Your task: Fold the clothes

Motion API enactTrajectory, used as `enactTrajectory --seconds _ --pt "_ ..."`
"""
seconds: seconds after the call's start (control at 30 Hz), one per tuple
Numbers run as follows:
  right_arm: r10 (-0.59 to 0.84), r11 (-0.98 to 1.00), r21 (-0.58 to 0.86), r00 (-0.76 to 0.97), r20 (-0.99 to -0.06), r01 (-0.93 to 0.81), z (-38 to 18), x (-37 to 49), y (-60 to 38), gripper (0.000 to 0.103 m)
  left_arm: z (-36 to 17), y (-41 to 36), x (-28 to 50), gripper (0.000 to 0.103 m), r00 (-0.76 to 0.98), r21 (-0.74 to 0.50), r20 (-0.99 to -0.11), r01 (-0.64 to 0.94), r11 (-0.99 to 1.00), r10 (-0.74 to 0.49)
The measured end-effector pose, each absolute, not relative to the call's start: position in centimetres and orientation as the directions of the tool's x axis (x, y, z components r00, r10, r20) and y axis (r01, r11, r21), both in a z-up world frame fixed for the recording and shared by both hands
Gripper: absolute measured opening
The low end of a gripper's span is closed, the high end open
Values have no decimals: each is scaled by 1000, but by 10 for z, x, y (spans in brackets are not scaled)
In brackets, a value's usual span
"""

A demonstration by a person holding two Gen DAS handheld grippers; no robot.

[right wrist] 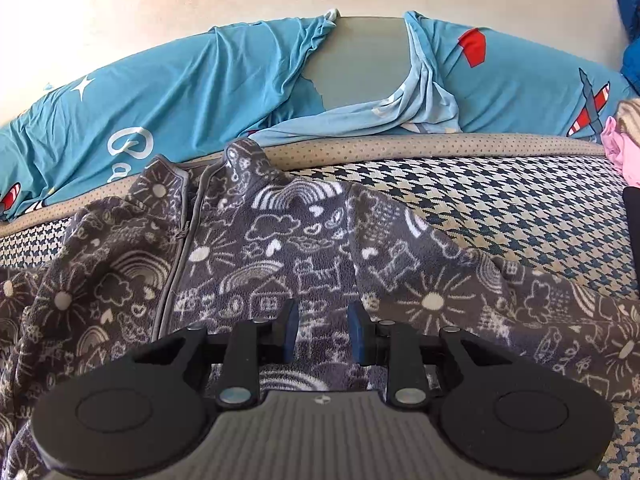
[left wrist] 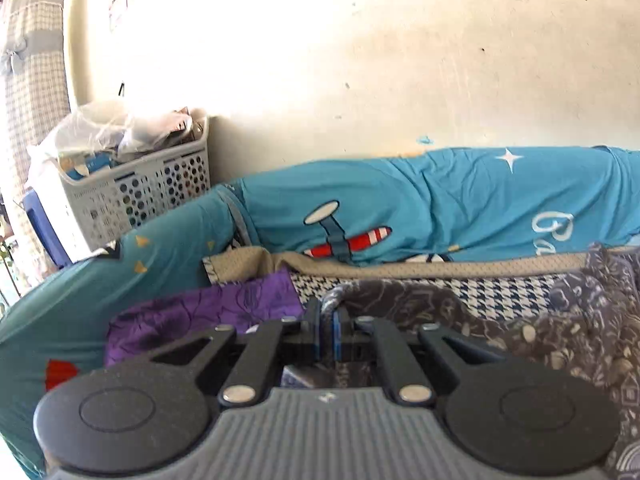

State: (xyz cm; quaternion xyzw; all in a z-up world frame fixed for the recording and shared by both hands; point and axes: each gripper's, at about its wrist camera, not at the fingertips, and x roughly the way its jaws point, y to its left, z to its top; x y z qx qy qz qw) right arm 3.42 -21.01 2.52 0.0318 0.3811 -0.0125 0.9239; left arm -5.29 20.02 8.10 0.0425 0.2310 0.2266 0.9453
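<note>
The fleece jacket (right wrist: 280, 240) is grey with white doodles of suns, rainbows, clouds and little houses. It lies spread out and rumpled on the houndstooth bed cover (right wrist: 500, 208), with its zipper (right wrist: 176, 264) running up to the collar near the far edge of the bed. One sleeve (right wrist: 500, 292) trails off to the right.

I think it will feel soft, fluffy and light. It will flop and bend any way I pull it, and it will not break. It looks fuzzy, so I do not think it will slip out of my tongs. Good places to pinch are an edge, a cuff or the hem, where the cloth is thin enough to fit between the pads.

My left gripper (left wrist: 329, 330) is squeezed nearly closed on a fold of the jacket; a grey loop of cloth sticks up between its blue pads. My right gripper (right wrist: 323, 330) is open with a wide gap, and it holds nothing. It hangs just over the middle of the jacket, and I cannot tell if it touches.

Beside my left gripper lies a purple cloth (left wrist: 200, 316). Behind the bed is a blue sheet (right wrist: 180, 92) with red and white planes and a white star. It has curly white letters; I can read "Ba" and no more. A white laundry basket (left wrist: 136, 192) full of things stands in the corner. It has small writing I cannot read.
</note>
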Motion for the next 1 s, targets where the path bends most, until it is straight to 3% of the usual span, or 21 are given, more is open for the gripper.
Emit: enactTrajectory --seconds 0.13,0.6,0.7,0.8,0.83,0.87,0.93,1.0 --pt "9 998 51 712 -702 39 25 35 -209 26 93 213 -43 4 778 212 -378 -454 865 502" --pt "34 999 22 715 -699 -25 24 39 -193 26 80 317 -17 5 545 179 -408 -739 650 732" --pt "34 999 19 712 -701 -29 23 41 -193 26 72 326 -14 5 500 195 -454 -752 630 737" --pt "38 999 20 710 -703 -33 22 43 -192 26 62 325 -11 15 460 248 -479 -745 619 747" --pt "40 999 23 711 -702 -34 23 43 -193 26 60 325 -10 27 446 265 -479 -748 609 756" --pt "42 999 26 711 -702 -34 23 43 -193 26 61 325 -11 46 427 273 -466 -763 585 775" --pt "45 999 31 713 -699 -33 24 42 -194 26 68 331 -17 66 397 250 -445 -806 537 803" --pt "45 999 35 714 -699 -28 24 42 -195 26 75 335 -24 69 382 207 -441 -837 506 812"
